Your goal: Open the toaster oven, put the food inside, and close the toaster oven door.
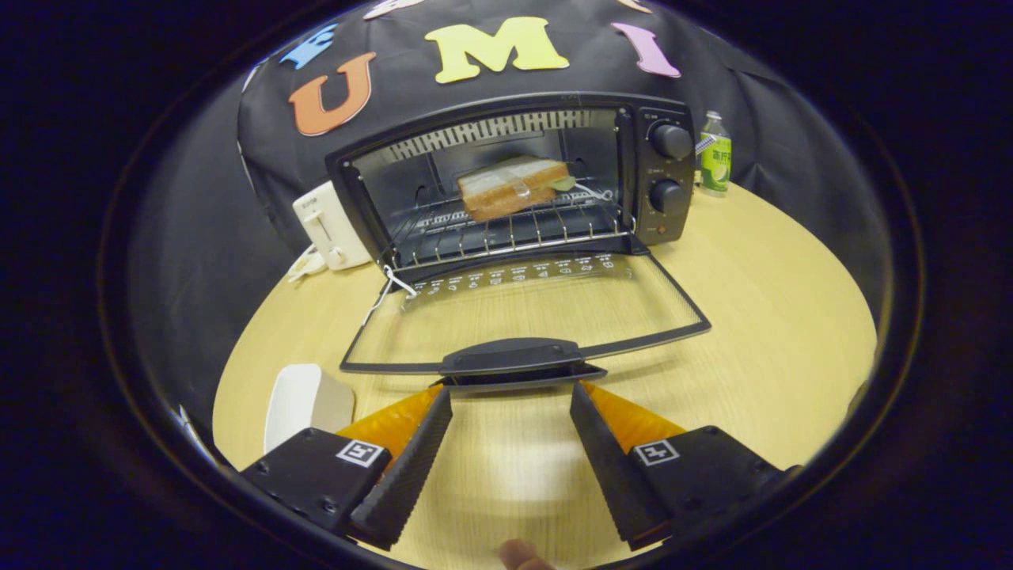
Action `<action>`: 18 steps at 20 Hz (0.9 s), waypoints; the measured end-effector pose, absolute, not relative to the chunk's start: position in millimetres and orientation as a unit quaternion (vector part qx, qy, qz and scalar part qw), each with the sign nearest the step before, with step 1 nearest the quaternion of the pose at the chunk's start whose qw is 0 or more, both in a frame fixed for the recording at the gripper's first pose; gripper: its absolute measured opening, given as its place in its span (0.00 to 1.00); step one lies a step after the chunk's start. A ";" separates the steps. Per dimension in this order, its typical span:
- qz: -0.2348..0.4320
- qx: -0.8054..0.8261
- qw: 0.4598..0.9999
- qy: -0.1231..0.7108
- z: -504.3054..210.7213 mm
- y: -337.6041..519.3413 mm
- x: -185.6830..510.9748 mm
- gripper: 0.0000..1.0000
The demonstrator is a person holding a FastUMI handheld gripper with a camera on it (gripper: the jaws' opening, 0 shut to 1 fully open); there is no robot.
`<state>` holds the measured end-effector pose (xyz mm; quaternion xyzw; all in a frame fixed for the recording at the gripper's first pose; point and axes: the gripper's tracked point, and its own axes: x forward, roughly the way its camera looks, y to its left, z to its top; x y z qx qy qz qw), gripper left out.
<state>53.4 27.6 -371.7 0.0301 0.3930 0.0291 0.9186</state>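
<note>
A black toaster oven (pixel 665 170) stands at the back of a round wooden table. Its glass door (pixel 522 313) is folded down flat toward me, with the black handle (pixel 510 355) at the near edge. Inside, on the wire rack (pixel 506 229), lies a wrapped sandwich (pixel 510 188). My gripper (pixel 510 400) is open, its two black ribbed fingers (pixel 411 463) spread wide. The fingertips sit just short of the door handle and slightly below it, with nothing between them.
A white plate (pixel 305 402) lies to the left of the fingers. A white toaster (pixel 326 226) stands left of the oven, a green bottle (pixel 715 152) to its right. The table's bare wood (pixel 775 317) stretches right of the door.
</note>
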 end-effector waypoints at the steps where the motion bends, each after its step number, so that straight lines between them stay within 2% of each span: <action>1: 0.028 0.021 0.918 0.395 -374.3 27.0 53.2 0.99; 18: 0.022 0.011 0.939 0.342 -338.3 32.8 63.6 0.99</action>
